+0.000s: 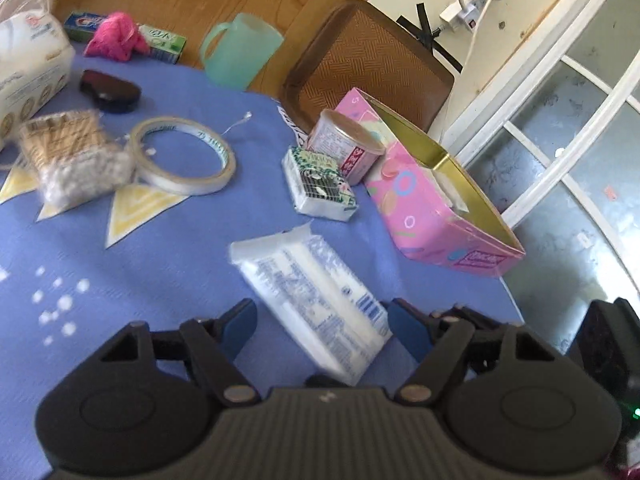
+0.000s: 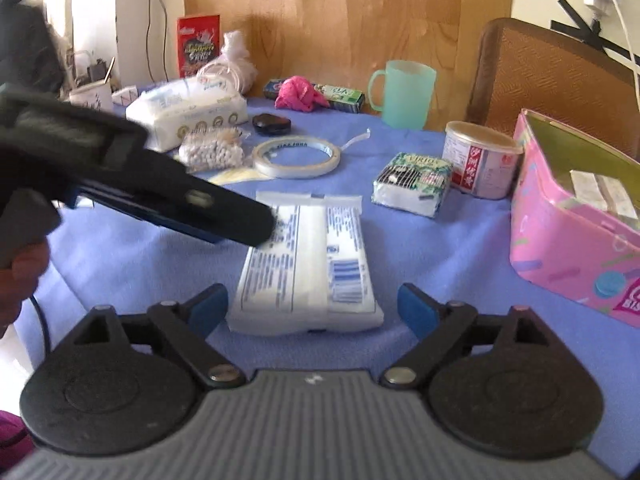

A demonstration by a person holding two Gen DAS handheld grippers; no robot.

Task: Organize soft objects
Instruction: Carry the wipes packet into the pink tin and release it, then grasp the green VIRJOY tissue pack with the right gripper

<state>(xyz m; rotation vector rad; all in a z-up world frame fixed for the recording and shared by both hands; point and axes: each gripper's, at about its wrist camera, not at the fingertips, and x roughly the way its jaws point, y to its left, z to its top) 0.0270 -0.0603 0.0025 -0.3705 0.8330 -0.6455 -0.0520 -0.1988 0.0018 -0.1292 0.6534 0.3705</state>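
A white soft pack with blue print (image 1: 316,296) lies flat on the blue tablecloth; it also shows in the right wrist view (image 2: 308,260). My left gripper (image 1: 322,322) is open, its blue pads on either side of the pack's near end. My right gripper (image 2: 312,308) is open, with the pack's near end between its fingers. The left gripper's body (image 2: 160,184) reaches in from the left over the pack. A small tissue pack (image 1: 318,184) (image 2: 414,184) lies beyond. A pink open box (image 1: 436,196) (image 2: 576,224) holds white packs.
A round tin (image 1: 346,142), tape roll (image 1: 184,154), cotton swab bag (image 1: 72,152), wipes pack (image 2: 188,108), black case (image 1: 110,90), pink cloth (image 1: 114,36), green mug (image 1: 238,50) and a brown chair (image 1: 368,64) stand around. The table edge runs on the right.
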